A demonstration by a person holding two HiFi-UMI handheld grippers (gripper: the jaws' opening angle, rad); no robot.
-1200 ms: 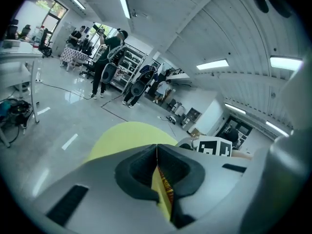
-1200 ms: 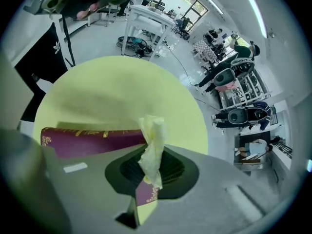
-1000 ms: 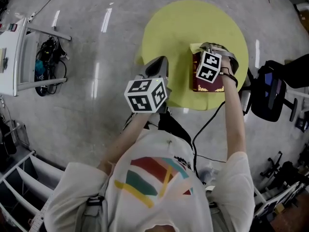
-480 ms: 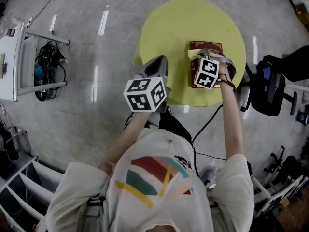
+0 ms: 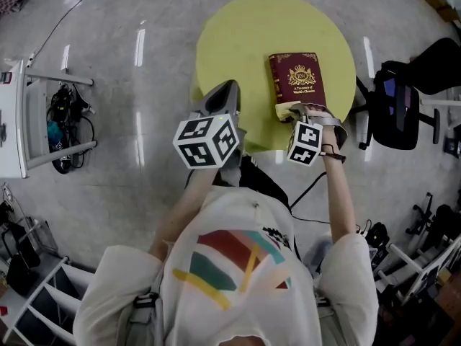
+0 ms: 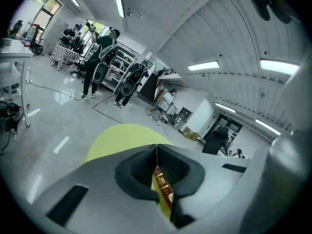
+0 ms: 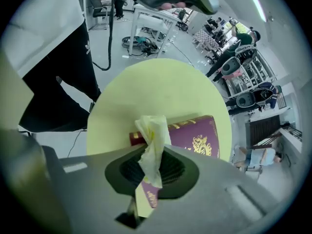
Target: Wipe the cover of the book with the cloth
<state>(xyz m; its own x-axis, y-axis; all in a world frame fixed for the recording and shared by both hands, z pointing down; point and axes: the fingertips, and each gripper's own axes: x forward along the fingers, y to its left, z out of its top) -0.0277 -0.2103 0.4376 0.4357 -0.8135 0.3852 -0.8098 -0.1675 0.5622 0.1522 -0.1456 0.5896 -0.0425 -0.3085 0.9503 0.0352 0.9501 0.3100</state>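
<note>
The grey polished floor (image 5: 108,121) spreads under everything, and on it stands the round yellow bench (image 5: 238,42), with a black office chair (image 5: 403,107) off to its right. A dark red book (image 5: 297,78) lies flat on the right half of the bench, its cover with the gold crest facing up and its spine towards the middle of the bench. My left gripper (image 5: 225,92) hangs over the near left rim of the bench, well apart from the book, with its jaws pressed together and nothing between them. My right gripper (image 7: 151,167) points steeply down at the near edge of the book and pinches a crumpled pale yellow cloth (image 7: 153,145), which bunches up out of the jaws over that edge of the cover.
</note>
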